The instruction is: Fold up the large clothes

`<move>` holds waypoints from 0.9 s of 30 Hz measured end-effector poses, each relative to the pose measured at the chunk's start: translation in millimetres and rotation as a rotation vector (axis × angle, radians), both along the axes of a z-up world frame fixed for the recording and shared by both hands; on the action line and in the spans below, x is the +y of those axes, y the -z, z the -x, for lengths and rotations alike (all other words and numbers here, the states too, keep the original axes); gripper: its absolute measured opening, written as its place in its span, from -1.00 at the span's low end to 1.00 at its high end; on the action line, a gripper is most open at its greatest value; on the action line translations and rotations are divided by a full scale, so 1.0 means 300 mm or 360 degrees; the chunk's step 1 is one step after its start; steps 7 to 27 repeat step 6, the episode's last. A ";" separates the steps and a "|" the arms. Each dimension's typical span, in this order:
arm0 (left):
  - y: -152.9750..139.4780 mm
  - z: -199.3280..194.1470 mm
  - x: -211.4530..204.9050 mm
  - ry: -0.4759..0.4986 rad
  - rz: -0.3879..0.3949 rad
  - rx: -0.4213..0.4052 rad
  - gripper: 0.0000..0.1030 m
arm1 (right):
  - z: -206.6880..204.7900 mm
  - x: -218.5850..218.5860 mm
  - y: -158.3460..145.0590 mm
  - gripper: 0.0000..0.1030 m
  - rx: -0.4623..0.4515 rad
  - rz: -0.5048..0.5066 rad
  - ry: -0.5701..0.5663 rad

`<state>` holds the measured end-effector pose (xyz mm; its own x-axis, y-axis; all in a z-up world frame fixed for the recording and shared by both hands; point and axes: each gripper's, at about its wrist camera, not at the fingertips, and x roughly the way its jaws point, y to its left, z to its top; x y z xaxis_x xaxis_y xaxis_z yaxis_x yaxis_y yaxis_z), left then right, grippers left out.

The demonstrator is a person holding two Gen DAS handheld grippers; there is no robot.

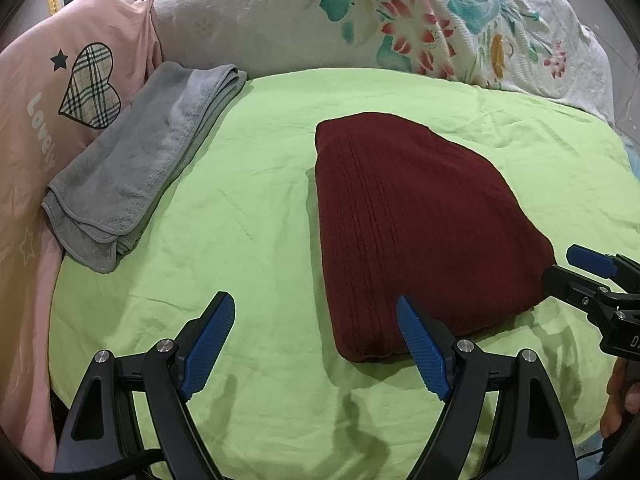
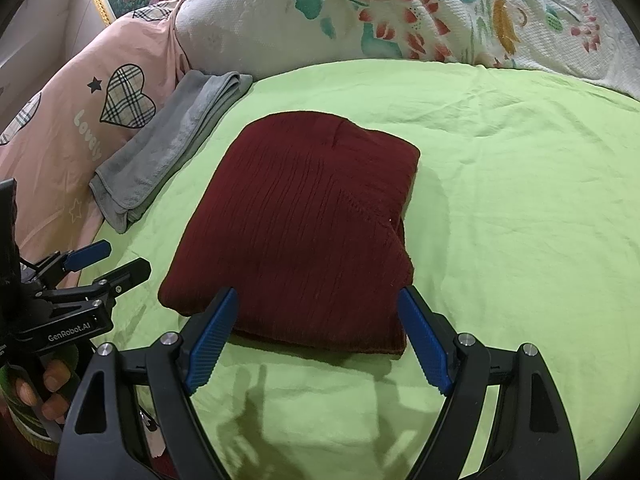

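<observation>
A dark red knitted garment [image 1: 416, 224] lies folded into a thick rectangle on the green bedsheet [image 1: 248, 200]; it also shows in the right wrist view [image 2: 304, 224]. My left gripper [image 1: 314, 312] is open and empty, held above the sheet just left of the garment's near corner. My right gripper [image 2: 318, 300] is open and empty, just in front of the garment's near edge. The right gripper also shows at the right edge of the left wrist view [image 1: 576, 272], and the left gripper at the left edge of the right wrist view [image 2: 116, 260].
A folded grey towel [image 1: 136, 168] lies at the left on the sheet, also seen in the right wrist view [image 2: 168, 148]. A pink pillow with plaid hearts [image 1: 48, 92] is beside it. A white floral quilt [image 1: 400, 16] is piled behind.
</observation>
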<state>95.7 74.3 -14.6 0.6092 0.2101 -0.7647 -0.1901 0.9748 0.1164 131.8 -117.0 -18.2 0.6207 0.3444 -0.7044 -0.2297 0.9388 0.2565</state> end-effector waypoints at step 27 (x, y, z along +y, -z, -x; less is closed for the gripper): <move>0.001 -0.008 0.014 -0.0007 0.0031 0.0006 0.63 | -0.013 0.014 -0.003 0.59 0.0001 -0.0001 -0.0014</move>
